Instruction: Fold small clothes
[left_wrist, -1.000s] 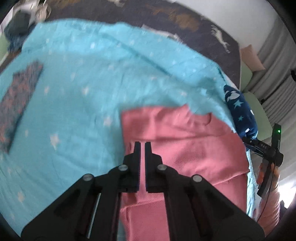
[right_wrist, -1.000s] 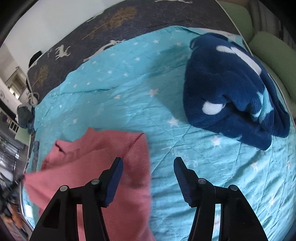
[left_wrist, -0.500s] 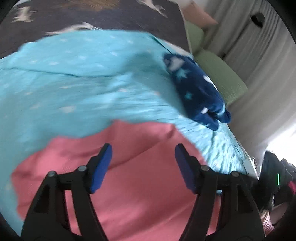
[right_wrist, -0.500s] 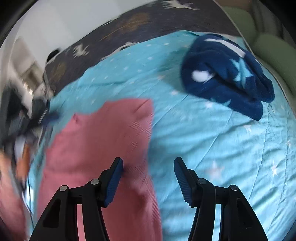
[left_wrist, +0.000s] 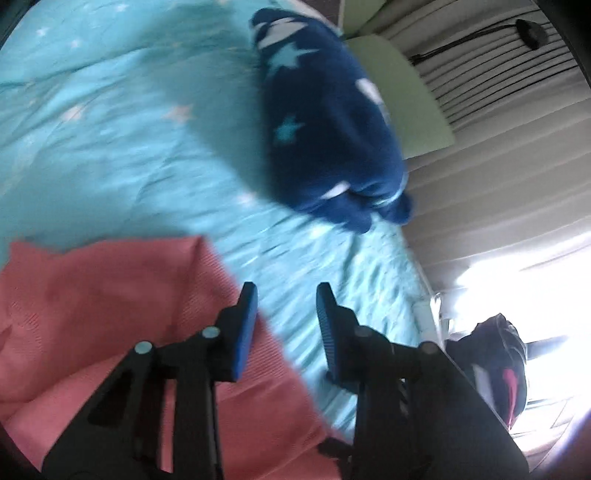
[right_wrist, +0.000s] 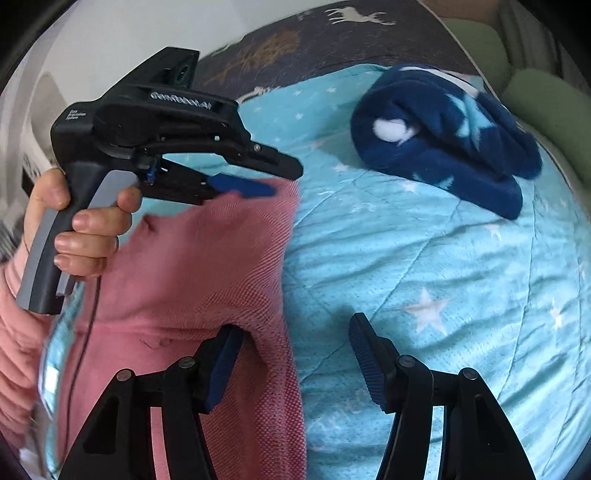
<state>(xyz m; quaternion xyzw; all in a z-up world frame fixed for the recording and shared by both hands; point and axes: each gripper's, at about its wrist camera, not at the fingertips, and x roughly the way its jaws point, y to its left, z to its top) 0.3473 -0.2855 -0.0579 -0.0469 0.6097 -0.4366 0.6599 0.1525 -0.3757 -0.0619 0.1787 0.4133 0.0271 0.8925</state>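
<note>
- Pink garment (right_wrist: 207, 266): lies lower left in both views on the bed's blue star quilt (right_wrist: 424, 258); soft, light and limp by its look, best pinched at a corner or along its right edge.
- Left tongs (left_wrist: 284, 325): open, empty, over the garment's right edge.
- Right tongs (right_wrist: 295, 354): open wide, empty, straddling that edge.
- Navy star blanket (right_wrist: 443, 140): bundled at upper right, well apart from the garment.
- Curtains (left_wrist: 480, 177): right of the left view.

Daylight is blown out at the window (left_wrist: 524, 280) right of the navy blanket (left_wrist: 328, 122); that view is motion-blurred, and both are bent by fisheye, corners blackened.
</note>
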